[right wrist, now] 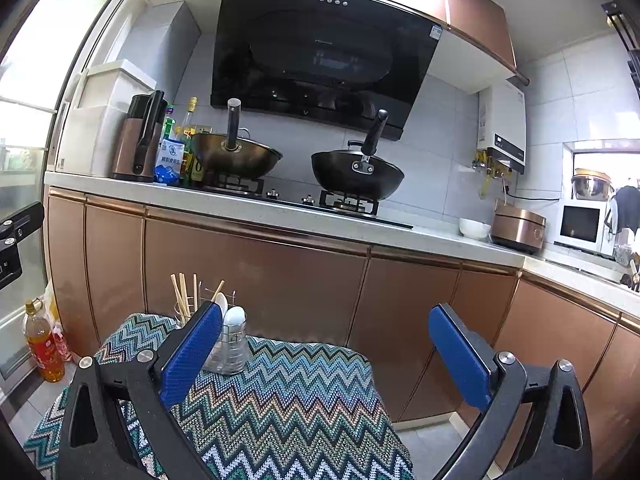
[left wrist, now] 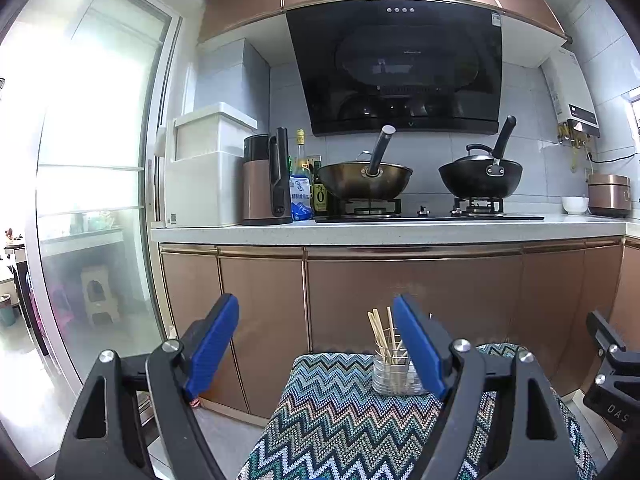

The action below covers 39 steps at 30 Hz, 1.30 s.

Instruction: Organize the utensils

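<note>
Standing at the far edge of a table draped in a zigzag-patterned knitted cloth (right wrist: 288, 392), a clear glass holder (left wrist: 394, 376) carries several pale wooden chopsticks (left wrist: 380, 334) upright; a white spoon (right wrist: 221, 303) and a wire-framed section (right wrist: 230, 344) sit just beside them. Both the left gripper (left wrist: 316, 344) and right gripper (right wrist: 326, 352) hover above the cloth with blue-padded jaws spread wide, holding nothing. The left gripper's right finger overlaps the holder in its view. Behind stand copper-coloured cabinet doors (left wrist: 400, 300), and two dark woks (left wrist: 366, 180) rest on the stove. An amber bottle (right wrist: 42, 344) stands on the floor.
</note>
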Available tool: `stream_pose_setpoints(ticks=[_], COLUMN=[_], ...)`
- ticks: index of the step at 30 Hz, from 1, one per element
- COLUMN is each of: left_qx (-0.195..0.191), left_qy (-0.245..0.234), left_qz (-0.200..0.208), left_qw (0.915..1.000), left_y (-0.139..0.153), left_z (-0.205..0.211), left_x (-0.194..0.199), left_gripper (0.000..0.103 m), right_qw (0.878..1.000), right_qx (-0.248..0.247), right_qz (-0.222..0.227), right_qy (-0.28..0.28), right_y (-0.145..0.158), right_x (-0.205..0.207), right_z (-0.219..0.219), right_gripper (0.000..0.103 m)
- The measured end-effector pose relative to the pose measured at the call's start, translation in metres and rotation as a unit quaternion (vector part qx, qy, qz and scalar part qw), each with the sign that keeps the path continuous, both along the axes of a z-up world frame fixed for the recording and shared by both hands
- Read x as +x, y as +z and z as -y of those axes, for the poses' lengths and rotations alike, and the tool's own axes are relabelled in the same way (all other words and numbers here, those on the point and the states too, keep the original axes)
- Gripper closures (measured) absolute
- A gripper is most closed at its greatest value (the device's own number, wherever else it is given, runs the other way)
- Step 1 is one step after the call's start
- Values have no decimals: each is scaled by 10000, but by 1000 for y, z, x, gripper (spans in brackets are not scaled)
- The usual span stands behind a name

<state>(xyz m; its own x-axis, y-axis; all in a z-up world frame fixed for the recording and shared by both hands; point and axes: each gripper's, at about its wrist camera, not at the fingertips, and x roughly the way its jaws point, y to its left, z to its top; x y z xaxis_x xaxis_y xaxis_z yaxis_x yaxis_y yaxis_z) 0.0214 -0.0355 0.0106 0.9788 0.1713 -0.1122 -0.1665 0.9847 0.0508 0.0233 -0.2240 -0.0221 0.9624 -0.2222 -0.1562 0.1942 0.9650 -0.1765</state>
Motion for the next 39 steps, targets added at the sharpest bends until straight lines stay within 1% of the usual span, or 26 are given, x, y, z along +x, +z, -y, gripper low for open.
stream_pose_setpoints(ticks=[8,25,39], left_qx=[42,27,146], left_qy=[-16,-15,-57], left_qz=[15,-94,-229], left_qw=[10000,10000,9996], left_y=[0,-3,-8], left_z=[1,-7,-5], left_x=[-1,5,11], left_gripper=[24,24,24], right_qw=[10000,9999,9998], right_qx=[-11,-64,-7], right_qz=[-20,-116,-178], right_qy=[-2,-21,-2], right_y=[-1,-6,-8], right_x=[0,3,5], right_z=[0,2,5], right_gripper=[1,1,1])
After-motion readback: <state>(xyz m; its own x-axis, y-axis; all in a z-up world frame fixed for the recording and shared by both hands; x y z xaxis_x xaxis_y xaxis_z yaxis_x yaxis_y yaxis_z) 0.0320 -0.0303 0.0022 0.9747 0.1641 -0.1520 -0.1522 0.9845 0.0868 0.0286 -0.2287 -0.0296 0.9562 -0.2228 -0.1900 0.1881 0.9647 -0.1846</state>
